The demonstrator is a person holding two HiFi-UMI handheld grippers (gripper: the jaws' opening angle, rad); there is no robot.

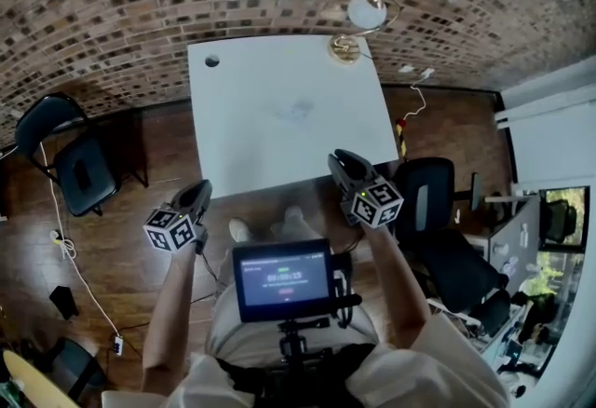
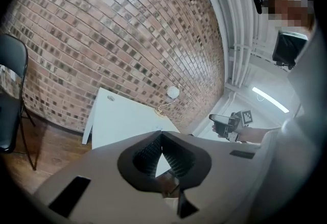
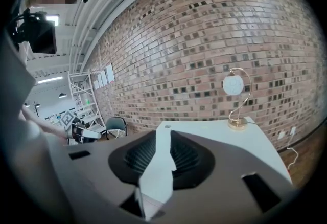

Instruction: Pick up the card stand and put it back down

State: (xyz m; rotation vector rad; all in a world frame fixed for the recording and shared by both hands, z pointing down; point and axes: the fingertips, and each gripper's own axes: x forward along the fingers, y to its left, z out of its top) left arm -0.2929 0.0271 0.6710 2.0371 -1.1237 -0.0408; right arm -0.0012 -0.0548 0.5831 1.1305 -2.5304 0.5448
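Note:
The card stand (image 1: 358, 24) is a gold wire loop on a round base that holds a white round card. It stands upright at the far right corner of the white table (image 1: 279, 108). Both gripper views show the card stand (image 2: 171, 96) (image 3: 235, 100) well ahead of the jaws. My left gripper (image 1: 194, 199) hangs off the table's near left corner, jaw tips touching, nothing held (image 2: 161, 136). My right gripper (image 1: 343, 164) hovers at the near right edge. Its jaws stand apart with only the table showing through the gap (image 3: 163, 138).
A black folding chair (image 1: 74, 164) stands on the wooden floor to the left, and an office chair (image 1: 438, 229) to the right. Cables run along the floor on both sides. A small screen (image 1: 282, 278) sits at the person's chest. A brick wall backs the table.

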